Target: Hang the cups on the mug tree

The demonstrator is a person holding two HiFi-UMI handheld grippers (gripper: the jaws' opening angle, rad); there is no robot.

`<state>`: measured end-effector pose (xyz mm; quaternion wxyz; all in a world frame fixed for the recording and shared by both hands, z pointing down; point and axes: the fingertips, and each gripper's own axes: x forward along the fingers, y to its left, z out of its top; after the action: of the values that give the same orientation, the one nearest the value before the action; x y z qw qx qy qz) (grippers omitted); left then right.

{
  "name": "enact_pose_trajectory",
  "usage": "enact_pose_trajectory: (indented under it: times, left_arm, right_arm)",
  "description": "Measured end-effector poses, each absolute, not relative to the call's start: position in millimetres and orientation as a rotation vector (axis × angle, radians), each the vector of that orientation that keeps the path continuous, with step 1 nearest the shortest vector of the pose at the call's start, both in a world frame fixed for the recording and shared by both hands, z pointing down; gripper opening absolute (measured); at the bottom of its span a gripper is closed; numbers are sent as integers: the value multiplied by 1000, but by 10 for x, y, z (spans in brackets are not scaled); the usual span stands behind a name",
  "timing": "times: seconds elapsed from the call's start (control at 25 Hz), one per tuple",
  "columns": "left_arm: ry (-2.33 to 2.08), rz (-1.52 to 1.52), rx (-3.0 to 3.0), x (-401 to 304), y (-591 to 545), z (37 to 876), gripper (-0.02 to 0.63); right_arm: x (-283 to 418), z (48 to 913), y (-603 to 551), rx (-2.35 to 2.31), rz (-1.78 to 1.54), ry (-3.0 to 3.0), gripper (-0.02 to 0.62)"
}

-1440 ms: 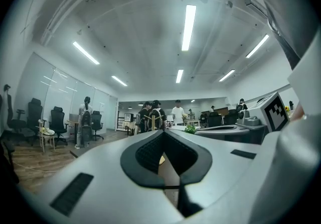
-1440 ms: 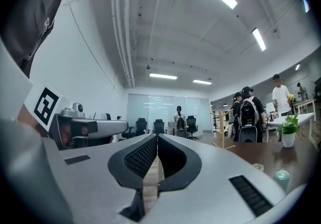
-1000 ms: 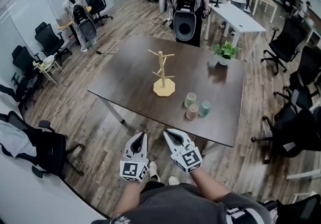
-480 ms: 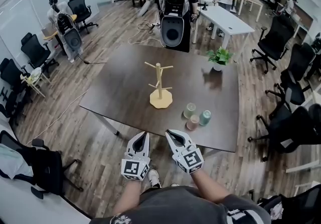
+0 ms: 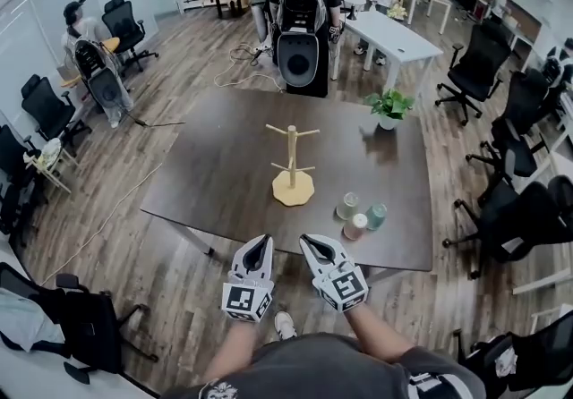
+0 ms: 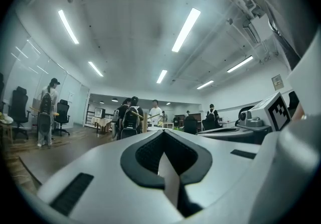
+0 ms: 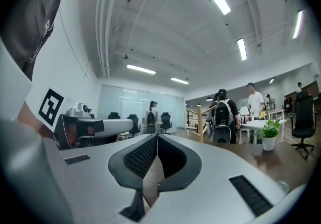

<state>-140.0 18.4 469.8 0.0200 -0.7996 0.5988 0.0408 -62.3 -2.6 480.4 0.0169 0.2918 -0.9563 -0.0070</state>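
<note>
The left gripper [image 5: 257, 243] and right gripper [image 5: 310, 242] are being held at lower centre, fingers closed together on nothing. The three cups [image 5: 361, 214] are being left on the table [image 5: 215, 174], above and rightward, nearer the right gripper, beside the upright mug tree [image 5: 292, 165].

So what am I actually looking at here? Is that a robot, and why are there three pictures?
There is no robot. A person holds a pair of hand-held tongs in each hand: the left tongs and the right tongs. The head view comes from a camera on the person's head, looking steeply down. The two gripper views come from cameras riding on the tongs, looking along their jaws. Both pairs are shut and hold nothing. Ahead stands a dark table with a bare wooden mug tree, three cups beside it and a potted plant near the far edge.
</note>
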Motion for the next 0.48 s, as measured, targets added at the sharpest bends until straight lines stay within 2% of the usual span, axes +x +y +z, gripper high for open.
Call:
enact_pose_trajectory:
  times: [0.48]
  left_arm:
    - [1659,146,-2603,-1441,-30,4693,6]
  right_arm:
    - [-678,4829,-127,1090,-55,-2892,26]
